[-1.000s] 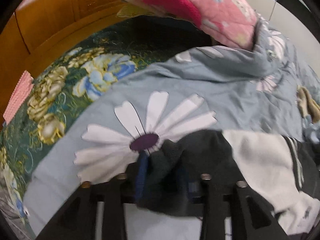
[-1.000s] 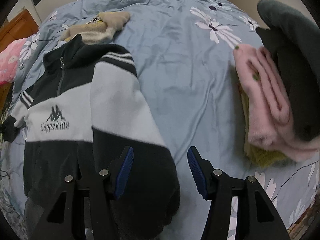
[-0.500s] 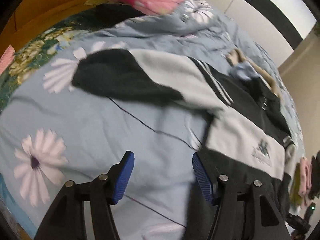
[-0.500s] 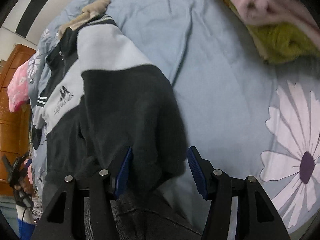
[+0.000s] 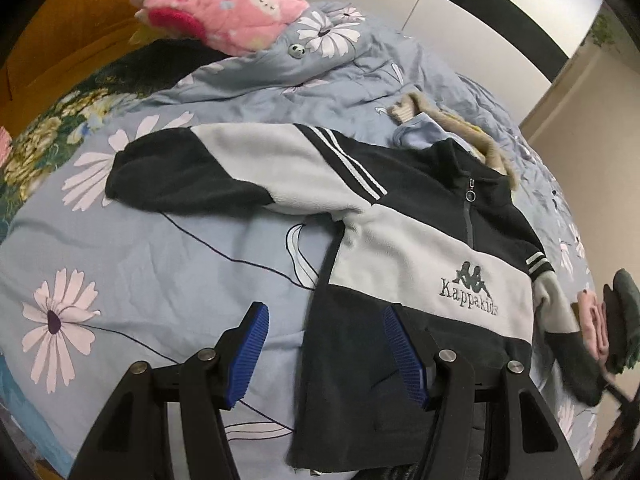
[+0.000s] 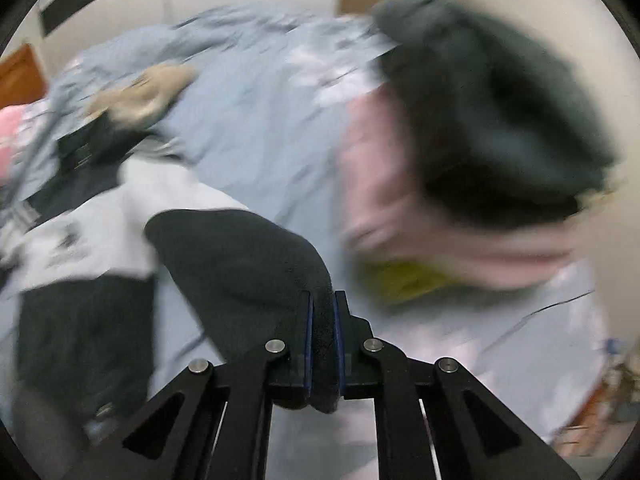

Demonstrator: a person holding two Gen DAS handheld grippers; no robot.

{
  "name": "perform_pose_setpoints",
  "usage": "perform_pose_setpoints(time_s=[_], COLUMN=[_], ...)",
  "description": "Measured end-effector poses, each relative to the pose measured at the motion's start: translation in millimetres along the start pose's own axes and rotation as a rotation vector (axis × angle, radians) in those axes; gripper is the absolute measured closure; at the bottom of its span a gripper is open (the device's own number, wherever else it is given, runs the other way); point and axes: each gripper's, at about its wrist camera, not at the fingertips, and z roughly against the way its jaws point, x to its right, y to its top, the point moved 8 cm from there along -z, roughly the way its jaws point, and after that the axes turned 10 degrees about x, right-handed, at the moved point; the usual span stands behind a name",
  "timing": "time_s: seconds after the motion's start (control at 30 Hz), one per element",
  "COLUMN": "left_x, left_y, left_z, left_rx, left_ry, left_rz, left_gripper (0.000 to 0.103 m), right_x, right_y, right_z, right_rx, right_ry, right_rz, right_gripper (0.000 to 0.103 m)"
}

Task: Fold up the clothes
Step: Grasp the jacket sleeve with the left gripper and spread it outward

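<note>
A black and pale grey fleece jacket (image 5: 404, 248) with a zip collar and a Kappakids logo lies spread face up on the blue flowered bed. One sleeve (image 5: 192, 176) stretches out to the left. My left gripper (image 5: 324, 344) hangs open over the jacket's lower left hem, nothing between its blue pads. In the blurred right wrist view my right gripper (image 6: 322, 332) is shut on the black cuff of the other sleeve (image 6: 244, 264), which is lifted off the bed.
A stack of folded clothes, pink (image 6: 404, 216) under dark grey (image 6: 496, 120) with yellow-green beneath, sits to the right. A beige garment (image 5: 452, 128) lies beyond the jacket's collar. A pink quilted bundle (image 5: 224, 4) rests by the wooden headboard (image 5: 60, 40).
My right gripper closed on the black sleeve cuff and lifted it. My left gripper let go of the other sleeve, opened and moved back over the jacket's hem.
</note>
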Motion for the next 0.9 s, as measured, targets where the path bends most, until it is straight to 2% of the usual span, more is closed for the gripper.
perform_pose_setpoints(time_s=[0.13, 0.27, 0.4, 0.47, 0.53, 0.6, 0.7, 0.83, 0.9], left_x=[-8.1, -31.0, -85.3, -113.9, -144.7, -173.6, -213.2, -245.5, -258.7], left_y=[-1.5, -2.1, 10.4, 17.5, 24.3, 30.6, 38.0, 46.0, 53.4], left_z=[-5.0, -8.3, -7.9, -7.5, -12.4, -22.0, -44.0, -80.1, -98.2], left_rx=[-0.004, 0.005, 0.053, 0.078, 0.083, 0.083, 0.100, 0.122, 0.126], left_ry=[0.012, 0.039, 0.114, 0.152, 0.189, 0.190, 0.161, 0.127, 0.156], left_rz=[0.040, 0.112, 0.241, 0.305, 0.364, 0.447, 0.620, 0.799, 0.817], left_gripper=[0.039, 0.039, 0.039, 0.039, 0.039, 0.039, 0.039, 0.039, 0.038], right_x=[6.5, 1.2, -1.9, 1.5, -0.6, -1.6, -0.9, -27.0, -45.4], right_y=[-12.4, -20.2, -15.6, -10.0, -8.5, -7.1, 0.8, 16.1, 23.6], right_z=[-18.9, -40.3, -42.7, -42.1, -30.9, -18.9, 0.2, 7.3, 9.9], right_rx=[-0.055, -0.103, -0.108, -0.108, -0.092, -0.076, -0.042, -0.019, -0.012], right_ry=[-0.035, -0.023, -0.027, -0.023, -0.023, -0.024, -0.032, -0.011, 0.012], right_rz=[0.005, -0.033, -0.024, -0.009, 0.006, 0.019, 0.008, 0.018, 0.024], right_gripper=[0.094, 0.094, 0.093, 0.087, 0.062, 0.046, 0.045, 0.045, 0.045])
